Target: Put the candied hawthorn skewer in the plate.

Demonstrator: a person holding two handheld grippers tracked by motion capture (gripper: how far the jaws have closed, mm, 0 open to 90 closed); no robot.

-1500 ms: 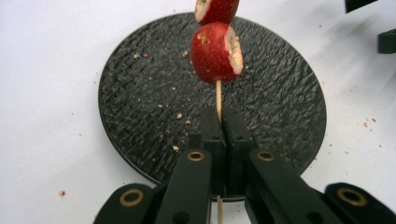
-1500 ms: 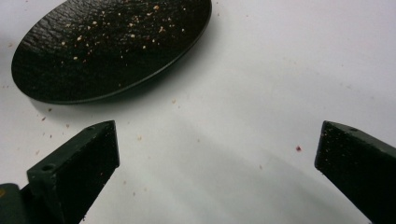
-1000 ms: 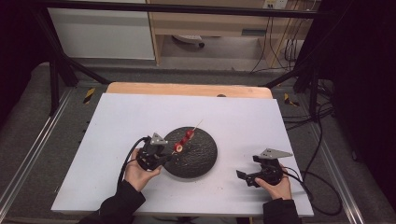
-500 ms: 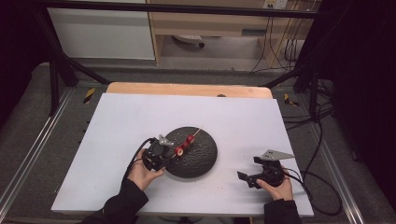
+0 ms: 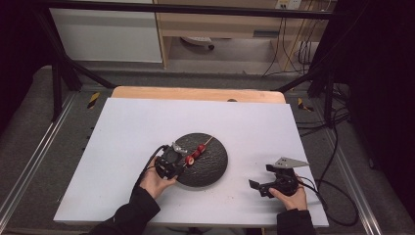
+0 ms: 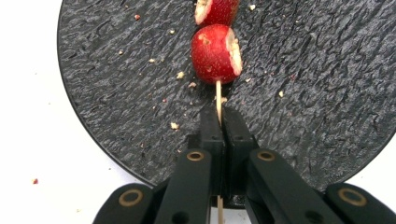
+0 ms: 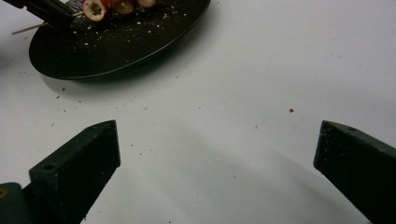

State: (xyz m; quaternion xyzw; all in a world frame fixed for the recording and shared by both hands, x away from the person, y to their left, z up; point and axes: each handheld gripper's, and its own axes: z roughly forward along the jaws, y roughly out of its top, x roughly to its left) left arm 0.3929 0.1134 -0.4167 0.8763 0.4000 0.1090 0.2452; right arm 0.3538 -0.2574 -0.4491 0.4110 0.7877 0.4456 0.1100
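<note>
On the white table [image 5: 122, 147], we see a person working 2 hand-held grippers beside a round black textured plate [image 5: 215, 169]. At centre-left, the left gripper [image 6: 218, 122] has its jaws pressed together on the bare end of a thin wooden skewer [image 6: 218, 95], w/ the stick running between the 2 black tips and out behind them. Red fruit pieces [image 6: 215, 53] are threaded on the skewer just ahead of the jaws, over the plate's near-left part; in the high view the skewer [image 5: 201, 147] points up & to the right across the plate. Pale crumbs dot the plate's surface and the table nearby. At lower right, well apart from the plate, the right gripper [image 7: 217, 149] rests in the person's right hand [image 5: 288, 198] w/ its jaws spread wide, nothing between them but bare table. Its view takes in the plate [image 7: 154, 35] and the fruit [image 7: 95, 9] farther off, top left.
</note>
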